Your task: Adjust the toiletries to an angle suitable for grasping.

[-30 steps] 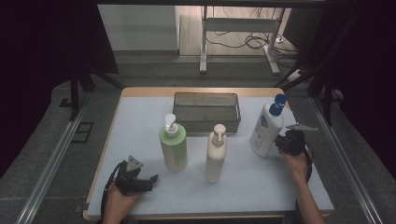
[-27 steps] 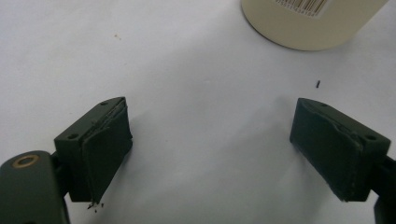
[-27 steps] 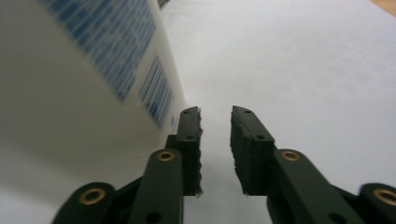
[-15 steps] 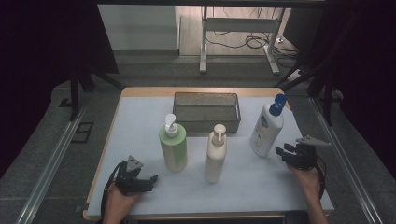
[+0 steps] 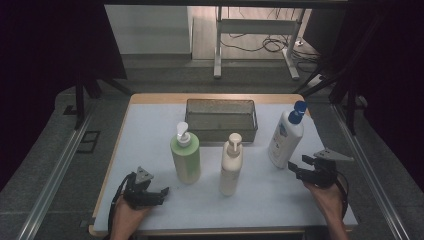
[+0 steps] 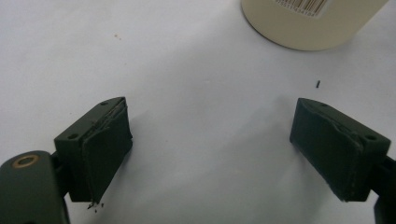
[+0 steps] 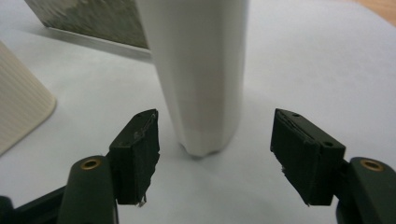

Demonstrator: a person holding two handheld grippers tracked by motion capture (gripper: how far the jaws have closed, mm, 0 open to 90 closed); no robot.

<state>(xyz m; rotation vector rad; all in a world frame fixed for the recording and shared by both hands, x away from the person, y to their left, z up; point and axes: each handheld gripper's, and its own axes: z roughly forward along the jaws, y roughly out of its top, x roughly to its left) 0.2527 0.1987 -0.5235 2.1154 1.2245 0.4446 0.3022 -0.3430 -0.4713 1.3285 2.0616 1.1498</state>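
A white bottle with a blue cap [image 5: 286, 135] stands upright at the right of the white table. My right gripper [image 5: 292, 167] hovers just beside its base, open; its jaws have just been opening. In the right gripper view the white bottle [image 7: 201, 70] stands a little ahead of the right gripper [image 7: 215, 144], and nothing is between the pads. A green pump bottle [image 5: 185, 155] and a cream pump bottle [image 5: 231, 165] stand mid-table. My left gripper [image 5: 162, 192] rests open near the front left. The left gripper [image 6: 210, 140] points at the cream bottle's base [image 6: 313, 21].
A dark mesh basket [image 5: 221, 120] sits behind the bottles at the table's far middle. The right gripper view also catches the cream bottle [image 7: 18, 116] at the left and the basket [image 7: 88, 18] behind. Metal rails run along both sides of the table.
My right gripper has let go of the white bottle, drawn back to the right and toward the front edge, and its jaws have spread. The left gripper has stayed put.
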